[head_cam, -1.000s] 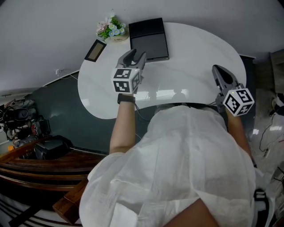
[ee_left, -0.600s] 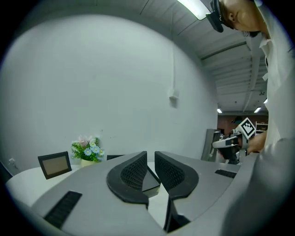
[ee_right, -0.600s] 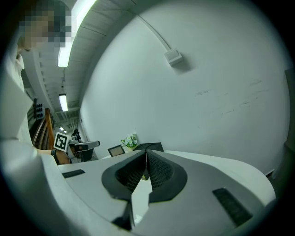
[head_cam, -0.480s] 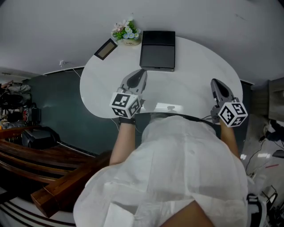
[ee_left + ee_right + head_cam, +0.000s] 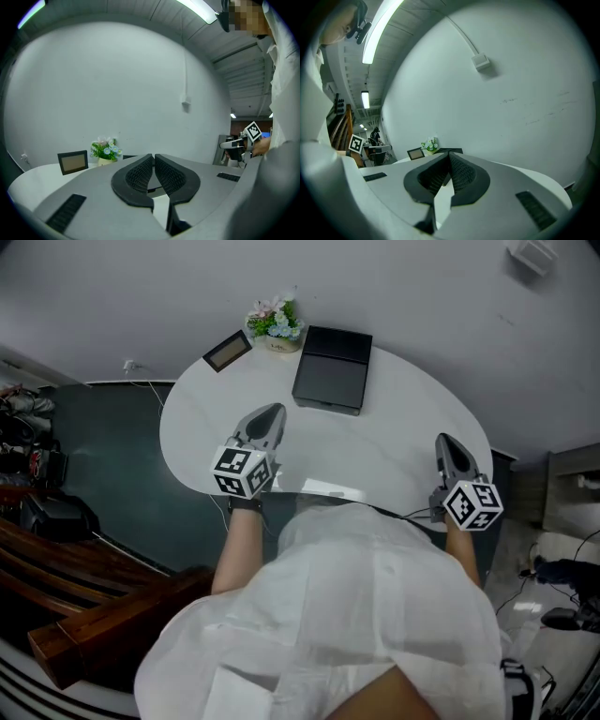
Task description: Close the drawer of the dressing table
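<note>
The white oval dressing table (image 5: 394, 418) lies in front of me, and I see no drawer in any view; the person's white shirt (image 5: 375, 596) covers the table's front edge. My left gripper (image 5: 272, 412) hovers over the table's front left part, short of the black box (image 5: 330, 381). Its jaws have just been closing and now stand shut with nothing between them (image 5: 153, 157). My right gripper (image 5: 442, 440) is over the table's right front edge, also shut and empty (image 5: 449, 154).
A small flower pot (image 5: 274, 322) and a picture frame (image 5: 228, 352) stand at the table's back by the wall. Dark floor (image 5: 112, 456) and wooden furniture (image 5: 84, 624) lie to the left. A grey cabinet (image 5: 572, 484) and cables are at the right.
The left gripper has drawn back from the black box toward the table's front left, and its jaws have gone from open to shut. The right gripper has kept its place.
</note>
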Motion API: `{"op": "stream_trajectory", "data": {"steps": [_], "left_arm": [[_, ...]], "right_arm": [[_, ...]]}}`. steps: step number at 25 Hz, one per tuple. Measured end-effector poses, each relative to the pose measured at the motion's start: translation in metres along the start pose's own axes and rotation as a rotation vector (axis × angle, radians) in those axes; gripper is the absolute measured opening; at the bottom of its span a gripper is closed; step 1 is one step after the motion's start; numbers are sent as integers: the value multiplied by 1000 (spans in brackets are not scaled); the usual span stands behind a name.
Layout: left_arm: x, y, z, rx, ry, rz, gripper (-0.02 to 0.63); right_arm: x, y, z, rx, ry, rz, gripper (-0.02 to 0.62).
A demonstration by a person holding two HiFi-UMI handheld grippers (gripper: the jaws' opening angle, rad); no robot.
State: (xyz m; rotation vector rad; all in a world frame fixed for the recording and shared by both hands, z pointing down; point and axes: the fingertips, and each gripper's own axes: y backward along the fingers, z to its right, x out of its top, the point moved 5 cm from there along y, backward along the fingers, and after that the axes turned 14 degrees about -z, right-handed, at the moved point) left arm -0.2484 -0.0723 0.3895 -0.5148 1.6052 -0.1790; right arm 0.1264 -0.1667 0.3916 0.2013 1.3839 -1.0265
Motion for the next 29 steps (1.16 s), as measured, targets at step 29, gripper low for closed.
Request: {"op": "stream_trajectory", "data": {"steps": [29], "left_arm": [[2, 15, 19, -70, 25, 82, 29]], "right_arm": [[6, 15, -4, -34, 58, 10, 9]]}}
